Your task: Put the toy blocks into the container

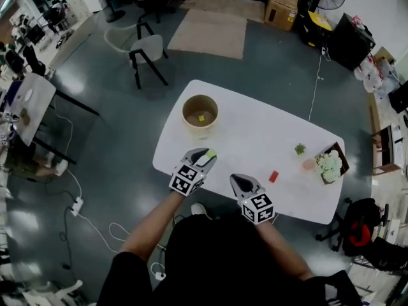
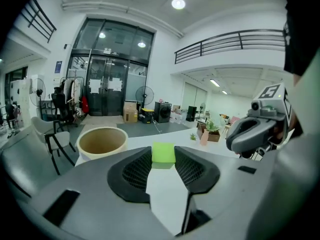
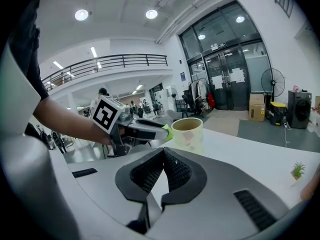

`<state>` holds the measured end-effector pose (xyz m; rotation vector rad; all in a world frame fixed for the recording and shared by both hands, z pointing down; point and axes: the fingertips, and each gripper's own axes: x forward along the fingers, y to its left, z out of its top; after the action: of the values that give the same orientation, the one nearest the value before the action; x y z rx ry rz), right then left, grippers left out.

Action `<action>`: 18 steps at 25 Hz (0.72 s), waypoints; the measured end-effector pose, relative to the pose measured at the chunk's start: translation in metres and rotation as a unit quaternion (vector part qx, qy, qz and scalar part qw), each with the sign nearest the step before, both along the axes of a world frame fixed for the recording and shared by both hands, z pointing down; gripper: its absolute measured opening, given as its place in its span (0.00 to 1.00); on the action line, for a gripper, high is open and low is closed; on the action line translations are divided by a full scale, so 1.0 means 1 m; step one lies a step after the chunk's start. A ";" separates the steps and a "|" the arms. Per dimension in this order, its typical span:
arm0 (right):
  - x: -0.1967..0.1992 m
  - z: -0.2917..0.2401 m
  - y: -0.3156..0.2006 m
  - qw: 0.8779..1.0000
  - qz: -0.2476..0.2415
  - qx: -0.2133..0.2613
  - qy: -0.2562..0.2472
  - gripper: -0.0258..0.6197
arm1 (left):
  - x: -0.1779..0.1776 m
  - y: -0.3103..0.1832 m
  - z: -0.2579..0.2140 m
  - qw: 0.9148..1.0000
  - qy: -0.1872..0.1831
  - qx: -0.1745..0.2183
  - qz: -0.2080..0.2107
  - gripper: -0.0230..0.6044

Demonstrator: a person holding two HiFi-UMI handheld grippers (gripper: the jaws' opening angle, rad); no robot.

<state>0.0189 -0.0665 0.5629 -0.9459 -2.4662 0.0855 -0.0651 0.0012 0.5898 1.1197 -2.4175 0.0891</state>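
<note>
The container (image 1: 189,123) stands at ten o'clock on the white table (image 1: 255,132), a yellow block (image 1: 201,117) inside. The left gripper (image 1: 209,154) holds a green block (image 1: 211,152). A red block (image 1: 274,176) lies at three o'clock of the right gripper (image 1: 237,180).

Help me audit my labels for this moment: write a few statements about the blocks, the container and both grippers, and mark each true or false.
1. The left gripper grips a green block between its jaws. True.
2. The right gripper is open. False: its jaws are together with nothing between them.
3. The container is empty. False: a yellow block lies inside it.
4. A red block lies on the white table. True.
5. The green block sits inside the container. False: it is in the left gripper, short of the container.
</note>
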 end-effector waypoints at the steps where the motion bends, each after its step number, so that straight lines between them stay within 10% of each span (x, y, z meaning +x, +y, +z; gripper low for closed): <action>1: -0.001 -0.002 0.011 1.000 -0.001 -0.002 -0.001 0.04 | -0.003 0.012 -0.002 1.000 -0.001 -0.001 -0.004 0.25; 18: -0.055 0.014 0.067 0.999 -0.038 -0.011 0.030 0.04 | -0.093 0.062 -0.011 0.999 0.011 -0.013 -0.045 0.25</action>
<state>-0.0360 0.0009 0.5765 -1.0308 -2.3758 0.1145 -0.1576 0.0635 0.5787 0.9943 -2.4354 0.0773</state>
